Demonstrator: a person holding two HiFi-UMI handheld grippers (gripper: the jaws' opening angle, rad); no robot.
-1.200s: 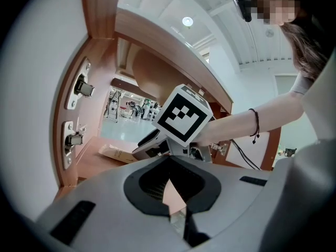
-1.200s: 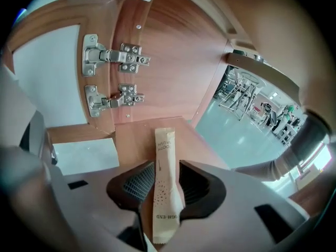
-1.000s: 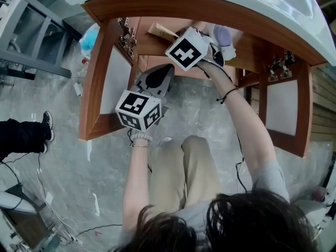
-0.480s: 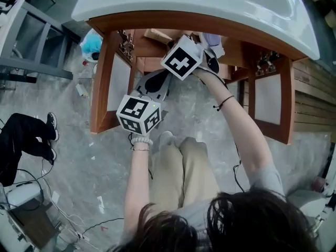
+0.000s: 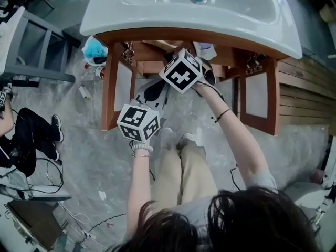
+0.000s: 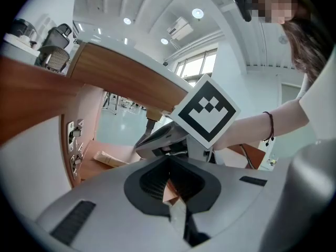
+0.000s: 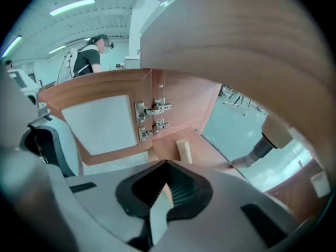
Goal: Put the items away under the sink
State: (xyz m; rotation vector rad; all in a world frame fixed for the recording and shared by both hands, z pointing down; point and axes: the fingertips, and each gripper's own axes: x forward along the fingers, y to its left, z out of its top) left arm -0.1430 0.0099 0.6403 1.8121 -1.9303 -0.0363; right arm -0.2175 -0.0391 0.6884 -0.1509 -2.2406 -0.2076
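The cabinet under the white sink (image 5: 157, 7) stands with both doors open. Inside lie a tan tube (image 7: 184, 150) and a white bottle (image 5: 205, 50); the tube also shows in the left gripper view (image 6: 107, 159). My right gripper (image 5: 210, 67) hovers at the cabinet mouth just below the bottle, and its jaws (image 7: 165, 185) are shut with nothing in them. My left gripper (image 5: 156, 87) is lower and to the left, in front of the opening. It (image 6: 169, 185) is shut and empty too, and it looks at the right gripper's marker cube (image 6: 206, 112).
The left door (image 5: 118, 83) with its hinges (image 7: 152, 117) and the right door (image 5: 260, 96) swing out toward me. A drain pipe (image 7: 257, 151) hangs inside. A blue object (image 5: 95, 49) lies left of the cabinet. Another person (image 5: 31, 135) sits at far left among cables.
Both grippers have drawn back out of the cabinet and risen. The right one has moved away from the white bottle. The view has pulled back, so the whole sink basin shows.
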